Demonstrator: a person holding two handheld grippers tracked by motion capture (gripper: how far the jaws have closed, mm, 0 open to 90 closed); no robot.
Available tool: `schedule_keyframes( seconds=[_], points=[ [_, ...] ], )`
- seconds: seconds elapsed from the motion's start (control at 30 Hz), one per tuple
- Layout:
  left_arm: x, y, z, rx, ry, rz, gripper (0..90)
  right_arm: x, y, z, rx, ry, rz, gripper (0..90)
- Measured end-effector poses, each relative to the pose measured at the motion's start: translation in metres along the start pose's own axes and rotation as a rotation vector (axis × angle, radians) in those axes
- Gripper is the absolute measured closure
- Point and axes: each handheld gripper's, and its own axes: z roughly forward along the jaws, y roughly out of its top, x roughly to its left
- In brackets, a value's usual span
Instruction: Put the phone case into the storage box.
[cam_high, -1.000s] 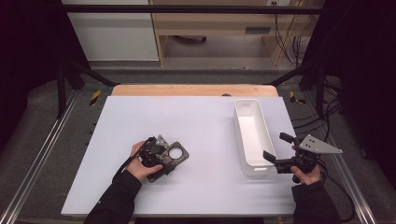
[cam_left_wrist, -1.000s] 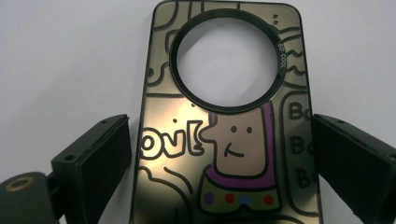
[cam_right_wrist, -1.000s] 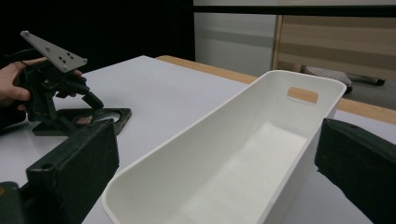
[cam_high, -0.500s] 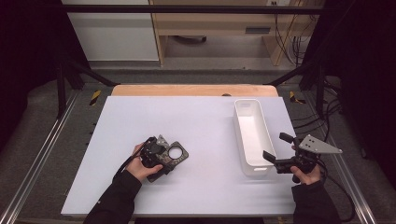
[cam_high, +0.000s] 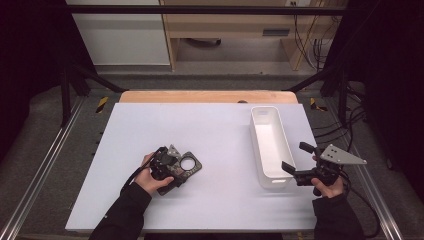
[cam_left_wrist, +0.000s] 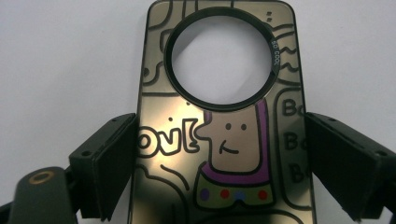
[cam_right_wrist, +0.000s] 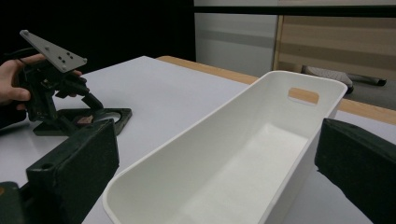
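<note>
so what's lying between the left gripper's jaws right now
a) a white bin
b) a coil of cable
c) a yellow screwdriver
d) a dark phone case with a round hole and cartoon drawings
d: the left gripper view shows the phone case flat on the table, its round cutout up top, with the left gripper straddling its sides.

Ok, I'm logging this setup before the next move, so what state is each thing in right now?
Dark phone case with cartoon drawings and a round camera hole: flat on the white table, between the left tongs; contact unclear.
Left tongs: spread wide, straddling the case.
Long white plastic bin: upright, empty.
Right tongs: open, at the bin's near end, gripping nothing.
</note>
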Motion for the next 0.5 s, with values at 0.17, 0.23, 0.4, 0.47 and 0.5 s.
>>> schedule_keyframes(
  seconds=[0.17, 0.23, 0.4, 0.47, 0.5],
  points=[
    [0.001, 0.001, -0.004, -0.011, -0.006, -0.013, 11.7, 0.000, 0.000, 0.000, 0.001, 0.000, 0.000, 0.3],
    [0.000, 0.002, -0.007, -0.019, -0.001, -0.009, 11.7, 0.000, 0.000, 0.000, 0.001, 0.000, -0.002, 0.3],
    [-0.002, 0.005, -0.015, -0.052, 0.006, -0.007, 11.7, 0.000, 0.000, 0.000, 0.002, 0.001, -0.001, 0.3],
    [-0.004, 0.006, -0.018, -0.062, 0.001, -0.007, 11.6, 0.000, 0.000, 0.000, 0.003, 0.001, -0.002, 0.3],
    [-0.004, 0.007, -0.019, -0.061, 0.003, -0.003, 11.7, 0.000, 0.000, 0.000, 0.003, 0.001, -0.002, 0.3]
  ],
)
